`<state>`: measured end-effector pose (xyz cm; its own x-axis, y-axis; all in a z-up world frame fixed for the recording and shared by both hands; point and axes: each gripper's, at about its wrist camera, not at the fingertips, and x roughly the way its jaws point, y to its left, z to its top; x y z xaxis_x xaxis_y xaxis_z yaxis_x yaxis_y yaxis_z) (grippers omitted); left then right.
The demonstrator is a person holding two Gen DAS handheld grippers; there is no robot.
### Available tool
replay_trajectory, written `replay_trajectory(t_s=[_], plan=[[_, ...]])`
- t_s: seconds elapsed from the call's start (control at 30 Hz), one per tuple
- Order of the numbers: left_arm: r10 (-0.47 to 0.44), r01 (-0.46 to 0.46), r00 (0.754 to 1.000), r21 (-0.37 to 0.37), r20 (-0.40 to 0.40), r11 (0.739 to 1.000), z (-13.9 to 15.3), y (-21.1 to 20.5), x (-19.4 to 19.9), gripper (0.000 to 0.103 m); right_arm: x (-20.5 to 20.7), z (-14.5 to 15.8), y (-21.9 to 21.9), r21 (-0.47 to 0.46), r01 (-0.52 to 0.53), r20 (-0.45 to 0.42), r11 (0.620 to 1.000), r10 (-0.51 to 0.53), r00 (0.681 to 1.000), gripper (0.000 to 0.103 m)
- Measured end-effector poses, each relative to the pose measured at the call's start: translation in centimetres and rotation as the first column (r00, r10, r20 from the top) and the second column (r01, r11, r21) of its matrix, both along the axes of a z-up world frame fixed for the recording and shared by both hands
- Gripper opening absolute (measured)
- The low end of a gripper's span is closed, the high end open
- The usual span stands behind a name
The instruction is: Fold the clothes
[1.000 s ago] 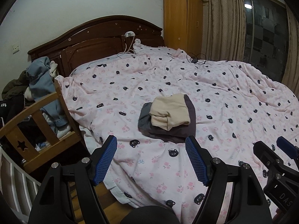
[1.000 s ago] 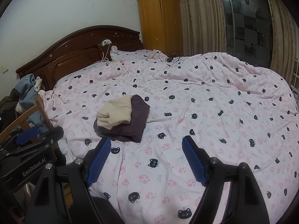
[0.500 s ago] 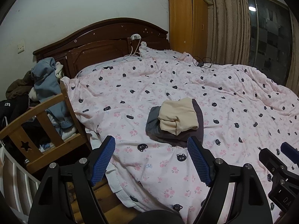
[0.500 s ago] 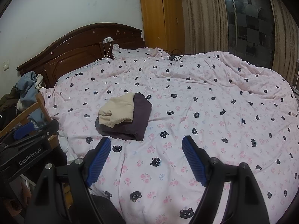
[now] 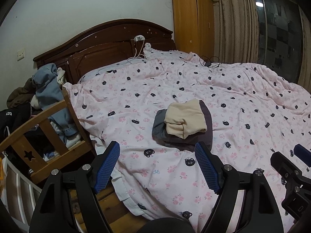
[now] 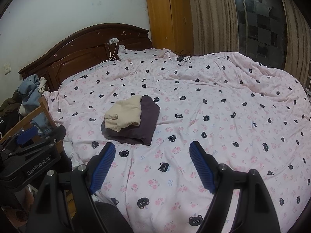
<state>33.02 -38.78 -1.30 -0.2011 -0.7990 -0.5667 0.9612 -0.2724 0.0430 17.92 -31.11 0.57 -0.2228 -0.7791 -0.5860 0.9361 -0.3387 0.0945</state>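
A folded cream garment (image 5: 185, 118) (image 6: 124, 116) lies on top of a folded dark purple-grey garment (image 5: 206, 134) (image 6: 144, 125), stacked on the pink cat-print bedcover (image 5: 243, 101) (image 6: 223, 106). My left gripper (image 5: 157, 150) hangs open just short of the stack, nothing between its blue pads. My right gripper (image 6: 152, 147) is open too, over bare bedcover to the right of the stack. Each gripper shows at the edge of the other's view: the right gripper's body (image 5: 291, 174), the left gripper's body (image 6: 33, 149).
A wooden crib rail (image 5: 38, 134) heaped with unfolded clothes (image 5: 48, 91) stands left of the bed. A dark wooden headboard (image 5: 108, 44), a charger with cable (image 6: 180, 58), a wooden wardrobe (image 6: 169, 17) and curtains (image 6: 211, 15) lie beyond. Wooden floor shows below the bed edge.
Both views have shifted slightly, so the stack sits a little further right in the left wrist view. The clothes have not moved and both grippers stay open.
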Motion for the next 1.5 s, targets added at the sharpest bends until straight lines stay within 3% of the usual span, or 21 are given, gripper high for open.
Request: replay_trajectory(t_s=[1.23,1.5], plan=[[-0.005,0.005,1.0,0.003,0.024,1.0,-0.51,-0.34,-0.18,0.076,0.62,0.38,-0.78,-0.003,-0.038,-0.008,0.999,0.038,0.999,0.081],[0.002,-0.001,1.0,-0.035,0.031,0.999,-0.33,0.01,-0.17,0.076,0.62,0.11,-0.85,0.002,-0.043,-0.002,0.999,0.043,0.999,0.081]])
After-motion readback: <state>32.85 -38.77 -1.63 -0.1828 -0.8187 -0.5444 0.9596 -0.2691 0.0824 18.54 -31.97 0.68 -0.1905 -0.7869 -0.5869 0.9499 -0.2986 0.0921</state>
